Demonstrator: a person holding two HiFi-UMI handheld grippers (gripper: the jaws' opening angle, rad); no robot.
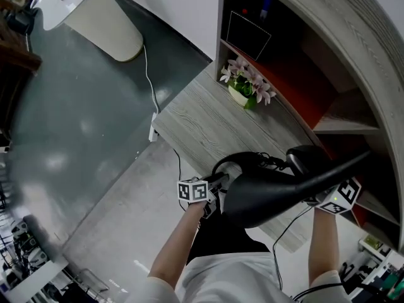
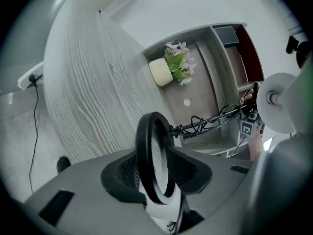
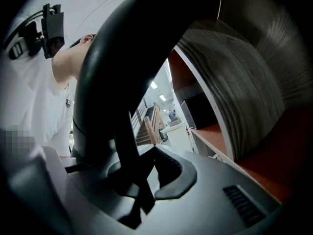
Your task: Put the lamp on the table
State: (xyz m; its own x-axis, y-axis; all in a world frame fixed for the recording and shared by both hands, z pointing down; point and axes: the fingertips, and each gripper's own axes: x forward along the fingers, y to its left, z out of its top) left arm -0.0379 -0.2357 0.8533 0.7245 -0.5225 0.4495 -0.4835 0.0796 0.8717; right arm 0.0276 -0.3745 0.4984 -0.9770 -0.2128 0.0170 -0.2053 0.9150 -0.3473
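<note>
The black lamp (image 1: 278, 191) lies across the lower centre of the head view, over the near end of the wooden table (image 1: 208, 122), perhaps not resting on it. The right tool (image 3: 139, 173) is clamped on the lamp's thin arm. The left tool (image 2: 159, 173) stands wide around its ring, pads clear. A potted flower (image 1: 245, 87) sits further up the table.

One lamp (image 1: 278, 191), black. Two tools: the left tool (image 2: 157, 177) and the right tool (image 3: 142, 175). Two marker cubes, one per tool: the left cube (image 1: 192, 190) and the right cube (image 1: 344, 195). One wood-grain bench (image 1: 202, 125). One potted plant (image 1: 243, 88) with pink flowers. One power strip (image 1: 153, 128) and one white cable (image 1: 149, 74) on the floor (image 1: 82, 125). Two bare forearms: the left forearm (image 1: 180, 242) and the right forearm (image 1: 323, 245).
</note>
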